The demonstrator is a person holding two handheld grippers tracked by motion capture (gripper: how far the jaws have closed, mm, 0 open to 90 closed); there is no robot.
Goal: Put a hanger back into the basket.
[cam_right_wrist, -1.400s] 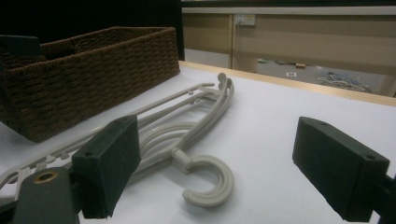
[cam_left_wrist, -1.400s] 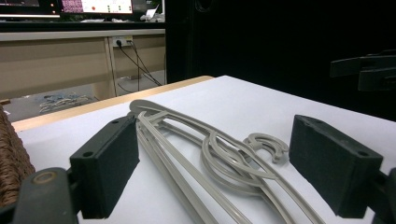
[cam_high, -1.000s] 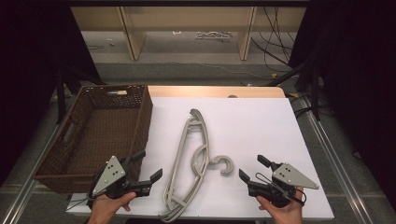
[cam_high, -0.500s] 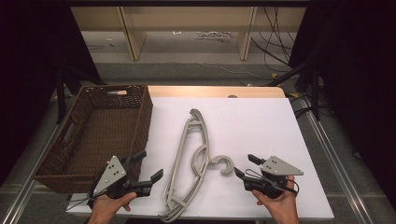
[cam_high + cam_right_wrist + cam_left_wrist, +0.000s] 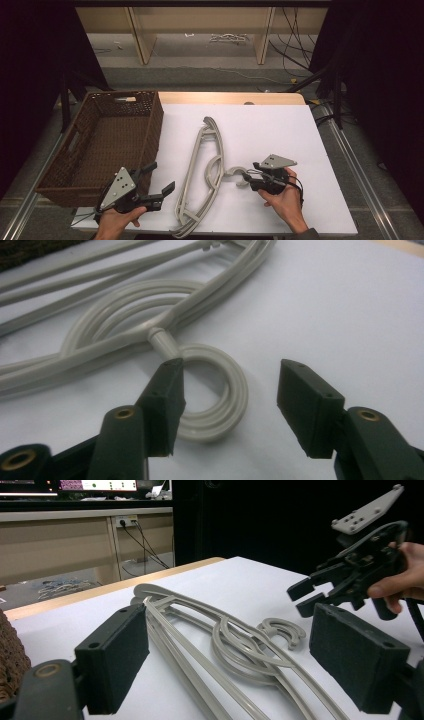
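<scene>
- Two pairs of tongs work over a white bench (image 5: 280,125): the left tongs (image 5: 159,184) near the front edge beside a wicker basket (image 5: 100,140), the right tongs (image 5: 250,176) on the other side of the grey plastic hangers (image 5: 202,170).
- The hangers lie flat on the bench as a stacked bundle, running from the middle of the sheet down to the front edge; their long arms curve side by side, just beside the basket's right wall but apart from it.
- The hook (image 5: 220,390) sticks out to the right from the bundle's middle, resting on the bench.
- The right tongs sit low at the hook. Their jaws have just been closing and stand about half apart, with the hook's ring between them; in the right gripper view the left pad (image 5: 167,390) sits right at the ring, while the right pad (image 5: 307,405) stands clear of it, so nothing is clamped.
- The left tongs are held wide apart and grip nothing; in the left gripper view the hangers (image 5: 220,645) show between the two pads (image 5: 115,660), farther off on the bench.
- That same view shows the right tongs (image 5: 307,597) hovering above the hook (image 5: 282,630), held by a hand (image 5: 400,577).
</scene>
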